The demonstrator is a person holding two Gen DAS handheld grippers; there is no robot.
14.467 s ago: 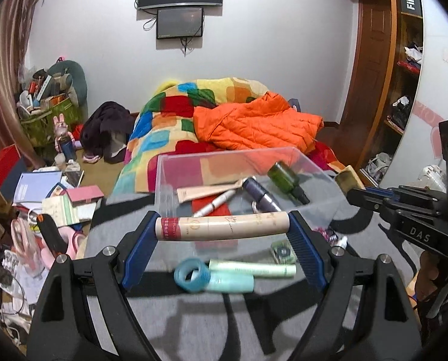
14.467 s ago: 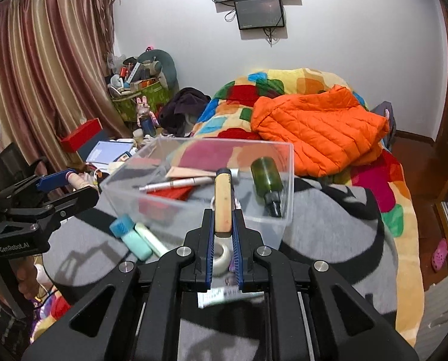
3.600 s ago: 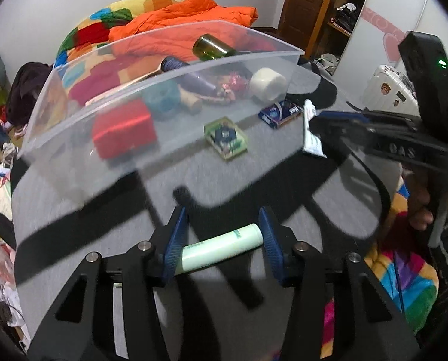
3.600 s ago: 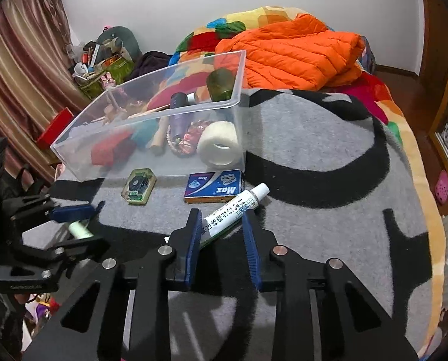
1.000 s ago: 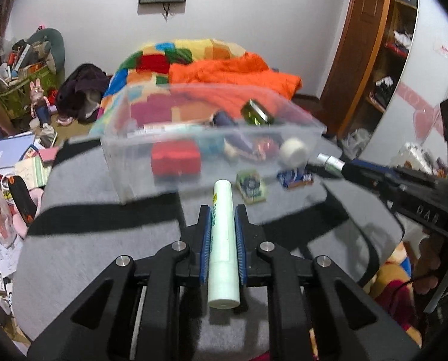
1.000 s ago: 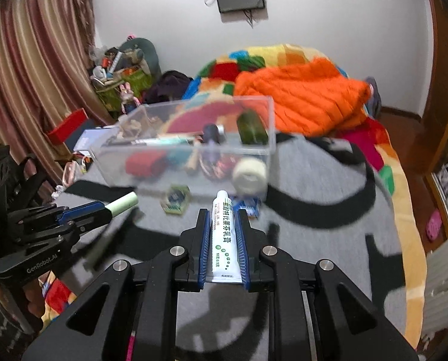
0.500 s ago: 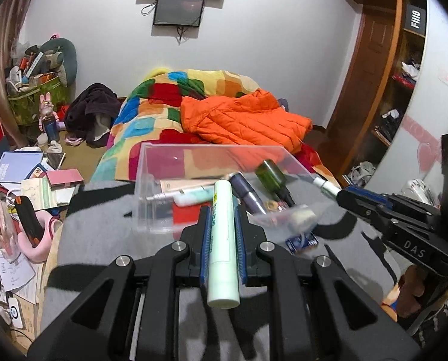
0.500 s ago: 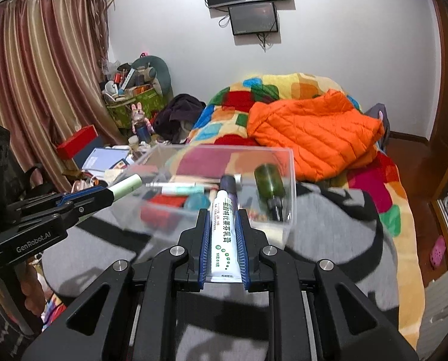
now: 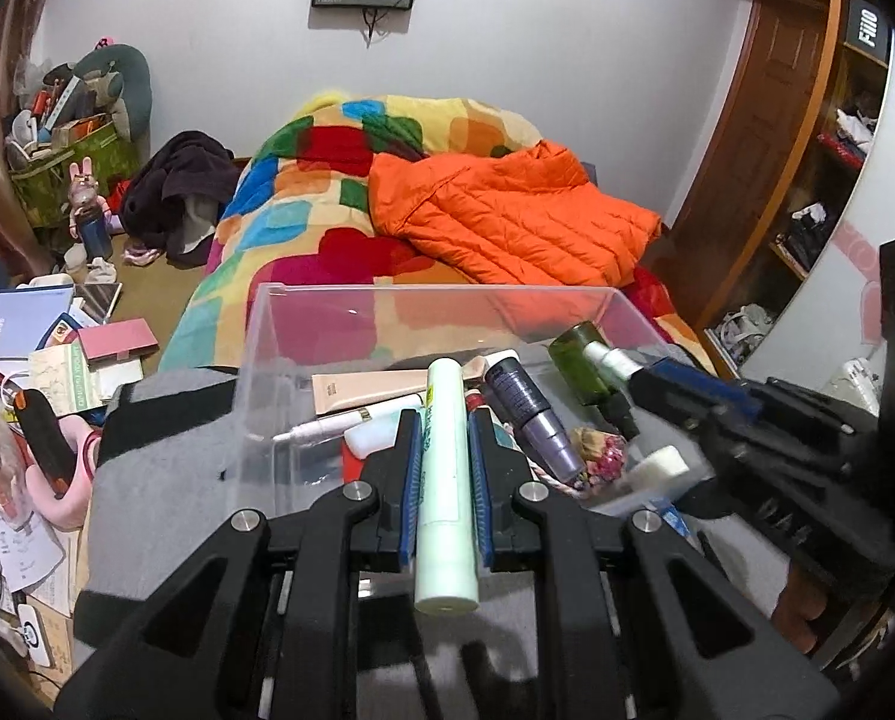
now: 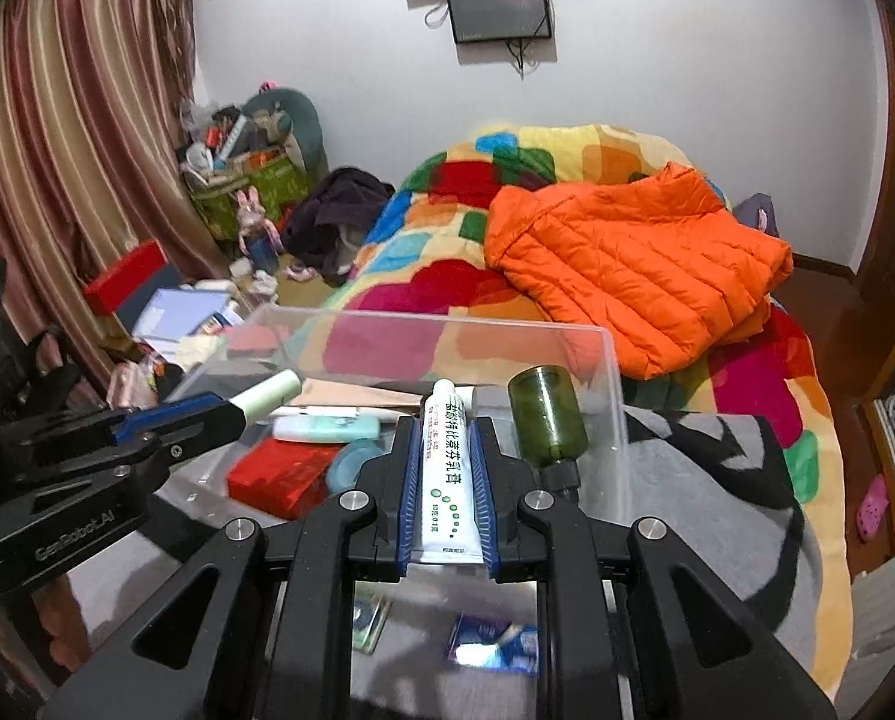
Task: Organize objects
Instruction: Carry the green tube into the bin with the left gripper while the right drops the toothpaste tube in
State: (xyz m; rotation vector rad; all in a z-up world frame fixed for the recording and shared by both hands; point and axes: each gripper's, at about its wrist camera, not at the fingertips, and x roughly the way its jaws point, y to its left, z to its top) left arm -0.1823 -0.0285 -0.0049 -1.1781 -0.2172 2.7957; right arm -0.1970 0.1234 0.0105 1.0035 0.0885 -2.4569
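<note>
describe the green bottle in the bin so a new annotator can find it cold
Start at the clear plastic bin on the grey blanket, in front of the orange jacket. The dark green bottle lies on its side at the bin's right end, round base facing away. It is the only dark glassy item; its neighbours are pale tubes and a red box.

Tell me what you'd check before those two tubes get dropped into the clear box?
1. Left gripper clamped on the pale green tube: ok.
2. Right gripper clamped on the white ointment tube: ok.
3. Both tube tips over the clear plastic bin: ok, they seem past its near wall.
4. Free landing spot inside: cannot tell; the red box and green bottle crowd it.
5. The grippers apart from each other: ok.
</note>
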